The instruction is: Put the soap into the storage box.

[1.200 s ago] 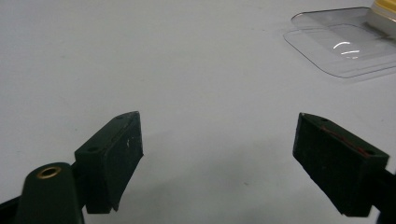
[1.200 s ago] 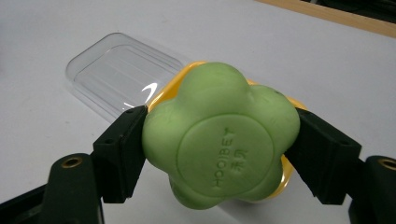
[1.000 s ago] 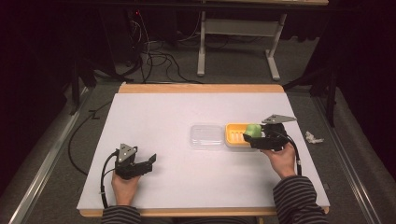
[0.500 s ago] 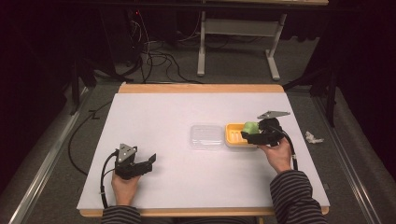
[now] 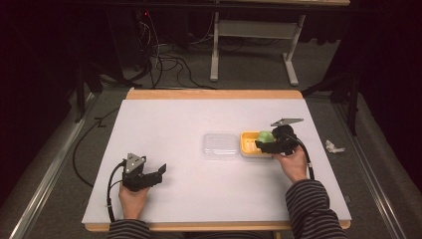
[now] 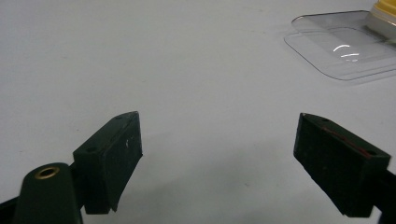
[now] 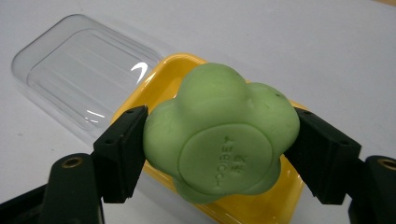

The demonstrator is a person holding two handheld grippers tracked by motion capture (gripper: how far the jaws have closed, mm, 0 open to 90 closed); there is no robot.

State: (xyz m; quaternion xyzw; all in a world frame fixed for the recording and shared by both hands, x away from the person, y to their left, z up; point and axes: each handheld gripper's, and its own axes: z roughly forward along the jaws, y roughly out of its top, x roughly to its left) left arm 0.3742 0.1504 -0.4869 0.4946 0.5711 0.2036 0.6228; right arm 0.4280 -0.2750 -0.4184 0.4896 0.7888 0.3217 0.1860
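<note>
Right tool [image 7: 219,149] pinching green lumpy ball [image 7: 219,135] above yellow tray [image 5: 250,144]; left tool [image 6: 219,158] spread, idle on table [image 5: 179,119].

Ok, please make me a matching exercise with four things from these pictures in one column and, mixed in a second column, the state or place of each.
1. green lumpy ball
2. clear lid
3. yellow tray
4. left tool

A. open, holding nothing
B. flat on the table, left of the tray
C. clamped in the right tool
D. under the ball

Pairs: 1-C, 2-B, 3-D, 4-A
</note>
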